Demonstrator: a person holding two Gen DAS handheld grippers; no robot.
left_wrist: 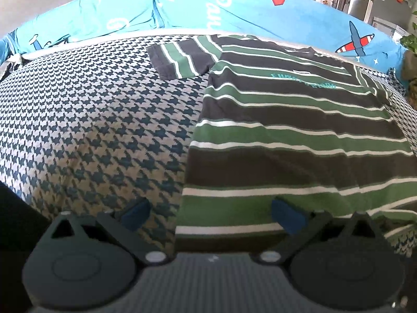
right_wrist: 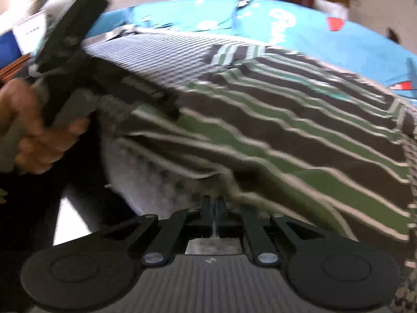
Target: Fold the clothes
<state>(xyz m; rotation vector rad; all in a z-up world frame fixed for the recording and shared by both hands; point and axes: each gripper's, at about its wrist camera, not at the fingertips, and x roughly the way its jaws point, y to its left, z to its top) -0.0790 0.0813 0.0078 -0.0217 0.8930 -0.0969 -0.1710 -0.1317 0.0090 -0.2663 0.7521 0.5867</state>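
A: What does the left side show?

B: The left gripper [left_wrist: 212,215] hovers low over the bed cover [left_wrist: 91,120], a houndstooth cloth. Its blue-padded fingers [left_wrist: 136,214] stand wide apart and hold nothing. One pad is over the cover, the other over the near hem of the shirt [left_wrist: 292,130].

A: And the shirt itself?

B: It is striped green, dark grey and white, and lies spread flat on the cover, to the right of the middle in the left wrist view. One short sleeve [left_wrist: 182,57] sticks out to the left at the far end. Behind the bed lies a bright blue sheet [left_wrist: 234,7] with airplane prints.

A: The right side?

B: That view is blurred. The right gripper [right_wrist: 215,208] has its fingers pressed together on the shirt's [right_wrist: 299,135] near hem, where the cloth bunches up. At the far left, a hand [right_wrist: 34,135] grips the left gripper's handle.
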